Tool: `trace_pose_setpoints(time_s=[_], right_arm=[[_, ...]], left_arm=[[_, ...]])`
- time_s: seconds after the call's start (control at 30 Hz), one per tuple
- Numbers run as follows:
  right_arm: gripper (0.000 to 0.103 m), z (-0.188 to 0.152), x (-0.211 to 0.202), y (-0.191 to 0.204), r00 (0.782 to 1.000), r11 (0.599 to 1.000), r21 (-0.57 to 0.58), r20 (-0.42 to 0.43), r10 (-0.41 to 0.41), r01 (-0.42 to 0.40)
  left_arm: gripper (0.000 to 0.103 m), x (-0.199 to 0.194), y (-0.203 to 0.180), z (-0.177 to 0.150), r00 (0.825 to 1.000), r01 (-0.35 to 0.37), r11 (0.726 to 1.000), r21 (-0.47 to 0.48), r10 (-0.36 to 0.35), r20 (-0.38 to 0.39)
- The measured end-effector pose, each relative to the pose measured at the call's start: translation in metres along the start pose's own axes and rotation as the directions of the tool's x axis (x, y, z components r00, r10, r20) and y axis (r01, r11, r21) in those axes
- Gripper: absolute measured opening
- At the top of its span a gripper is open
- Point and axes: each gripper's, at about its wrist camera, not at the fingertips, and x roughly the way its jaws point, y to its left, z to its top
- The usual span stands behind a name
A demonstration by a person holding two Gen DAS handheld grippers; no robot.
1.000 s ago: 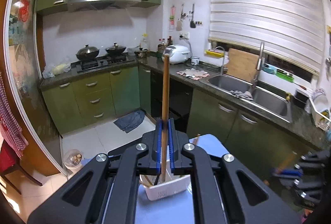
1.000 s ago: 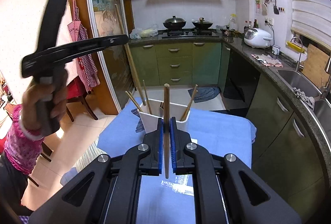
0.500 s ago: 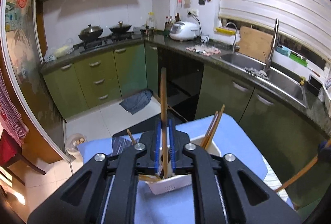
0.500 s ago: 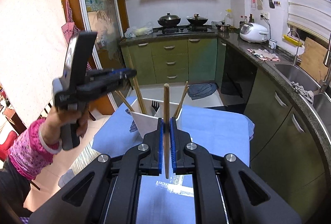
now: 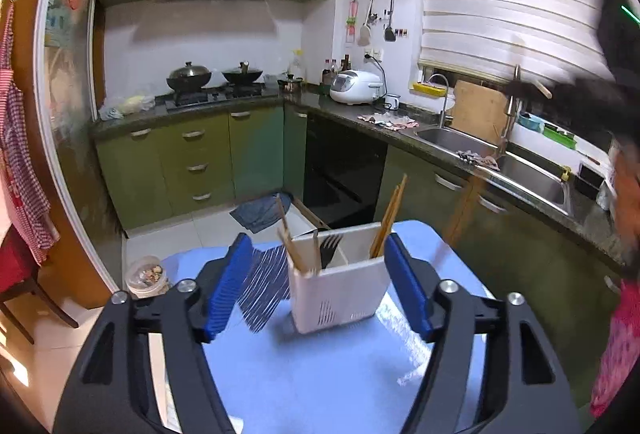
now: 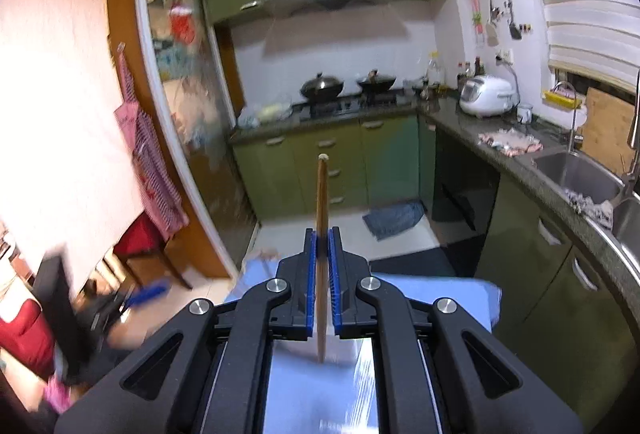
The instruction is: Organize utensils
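Note:
In the left wrist view a white utensil holder (image 5: 340, 294) stands on the blue table (image 5: 320, 374). It holds several wooden chopsticks (image 5: 390, 220) and a black fork (image 5: 330, 246). My left gripper (image 5: 318, 288) is open and empty, its blue pads on either side of the holder. My right gripper (image 6: 323, 274) is shut on a wooden chopstick (image 6: 322, 218), held upright above the table. The holder is hidden in the right wrist view. The right gripper shows blurred at the upper right of the left wrist view (image 5: 580, 97).
A striped cloth (image 5: 262, 284) lies left of the holder. Green cabinets (image 5: 192, 165), a stove with two woks (image 5: 216, 77) and a sink (image 5: 500, 157) line the kitchen behind. A red chair (image 6: 148, 238) stands at the left. The left gripper appears blurred at lower left (image 6: 120, 302).
My left gripper has opened and let go of its chopstick, which now stands in the holder. My right gripper has lifted and tilted up, still holding its chopstick.

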Motion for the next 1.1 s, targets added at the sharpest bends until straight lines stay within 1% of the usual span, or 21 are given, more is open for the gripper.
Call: trace_pose_setpoints(time_s=[0.07, 0.13, 0.27, 0.37, 0.47, 0.6, 0.7, 0.73, 0.77, 0.8, 0.83, 0.9, 1.0, 1.03, 1.07, 1.1], right_arm=[[0.007, 0.011, 0.015, -0.001, 1.000, 1.000, 0.012, 0.016, -0.014, 0.014], [0.007, 0.018, 0.041, -0.001, 0.999, 0.999, 0.019, 0.007, -0.038, 0.038], [0.007, 0.014, 0.086, -0.005, 0.998, 0.998, 0.033, -0.025, -0.057, 0.057], [0.007, -0.001, 0.119, -0.009, 0.995, 0.997, 0.041, -0.074, -0.062, 0.066], [0.007, -0.027, 0.140, -0.011, 0.991, 0.997, 0.043, -0.122, -0.059, 0.065], [0.007, -0.061, 0.159, -0.012, 0.982, 0.997, 0.041, -0.181, -0.054, 0.063], [0.008, -0.084, 0.171, -0.014, 0.973, 0.997, 0.036, -0.225, -0.057, 0.066], [0.009, -0.089, 0.173, -0.014, 0.971, 0.997, 0.031, -0.234, -0.056, 0.066], [0.013, -0.094, 0.173, -0.015, 0.970, 0.997, 0.030, -0.238, -0.055, 0.064], [0.024, -0.098, 0.172, -0.015, 0.970, 0.997, 0.031, -0.237, -0.058, 0.067], [0.027, -0.101, 0.168, -0.015, 0.971, 0.997, 0.029, -0.229, -0.064, 0.072], [0.027, -0.105, 0.155, -0.015, 0.976, 0.997, 0.026, -0.208, -0.070, 0.077], [0.027, -0.116, 0.113, -0.013, 0.987, 0.997, 0.030, -0.145, -0.072, 0.077], [0.030, -0.124, 0.096, -0.012, 0.989, 0.996, 0.027, -0.118, -0.085, 0.089], [0.036, -0.134, 0.079, -0.011, 0.991, 0.994, 0.029, -0.094, -0.098, 0.101], [0.041, -0.146, 0.063, -0.010, 0.992, 0.994, 0.031, -0.072, -0.105, 0.107]], left_arm=[[0.067, -0.011, -0.002, -0.015, 1.000, -0.002, 1.000, 0.008, 0.002, -0.003], [0.068, -0.019, -0.003, -0.026, 1.000, 0.000, 1.000, 0.014, 0.000, -0.012], [0.071, -0.032, 0.000, -0.045, 1.000, -0.017, 1.000, 0.011, 0.018, -0.009], [0.072, -0.039, 0.000, -0.055, 0.999, -0.036, 0.999, 0.006, 0.036, 0.003], [0.075, -0.042, 0.000, -0.063, 1.000, -0.026, 0.999, -0.020, 0.026, -0.002], [0.075, -0.041, 0.004, -0.075, 1.000, -0.002, 0.997, -0.077, 0.000, -0.025], [0.076, -0.040, 0.004, -0.082, 1.000, -0.008, 0.995, -0.097, 0.005, -0.030], [0.077, -0.040, 0.003, -0.085, 0.999, -0.012, 0.995, -0.100, 0.009, -0.031], [0.078, -0.039, 0.002, -0.085, 0.999, -0.012, 0.995, -0.104, 0.008, -0.031], [0.079, -0.040, 0.002, -0.087, 0.999, -0.008, 0.994, -0.109, 0.005, -0.032], [0.079, -0.039, 0.001, -0.089, 0.999, -0.006, 0.994, -0.110, 0.002, -0.036], [0.079, -0.038, 0.000, -0.088, 0.999, -0.008, 0.994, -0.107, 0.004, -0.038], [0.080, -0.040, -0.003, -0.090, 0.999, -0.019, 0.994, -0.107, 0.015, -0.030], [0.081, -0.041, -0.003, -0.092, 1.000, -0.018, 0.994, -0.109, 0.015, -0.027], [0.083, -0.041, -0.004, -0.094, 1.000, -0.017, 0.994, -0.112, 0.015, -0.025], [0.086, -0.042, -0.005, -0.096, 1.000, -0.018, 0.993, -0.116, 0.016, -0.021]])
